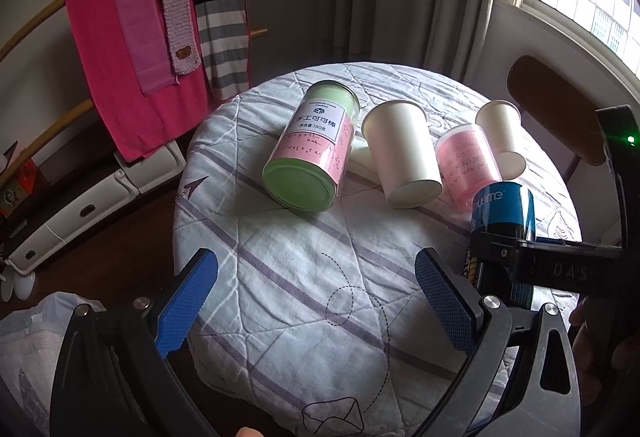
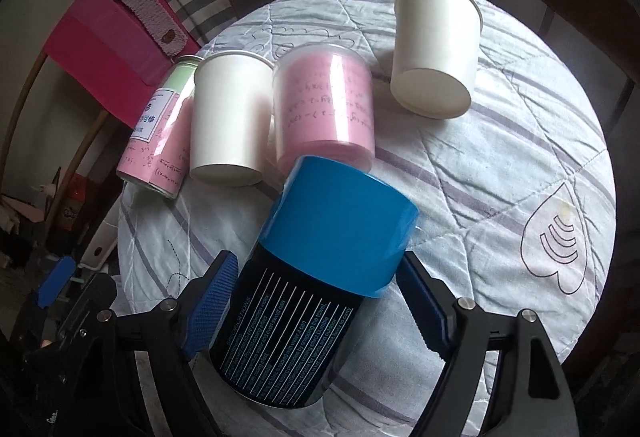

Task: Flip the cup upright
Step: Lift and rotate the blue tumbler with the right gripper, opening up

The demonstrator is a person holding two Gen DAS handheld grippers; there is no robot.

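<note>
My right gripper (image 2: 312,301) is shut on a blue and black cup (image 2: 316,277), holding it tilted above the round table; the cup also shows in the left wrist view (image 1: 505,213). Two white paper cups (image 2: 230,121) (image 2: 436,49) stand upside down on the table, also in the left wrist view (image 1: 402,153) (image 1: 502,135). A pink cup (image 2: 326,109) stands upside down between them. My left gripper (image 1: 316,297) is open and empty above the near part of the table.
A green and pink labelled jar (image 1: 310,149) stands at the left of the row. The table has a quilted cloth (image 1: 296,277). A rack with pink and striped towels (image 1: 132,45) stands at left. A chair back (image 1: 560,105) is behind the table.
</note>
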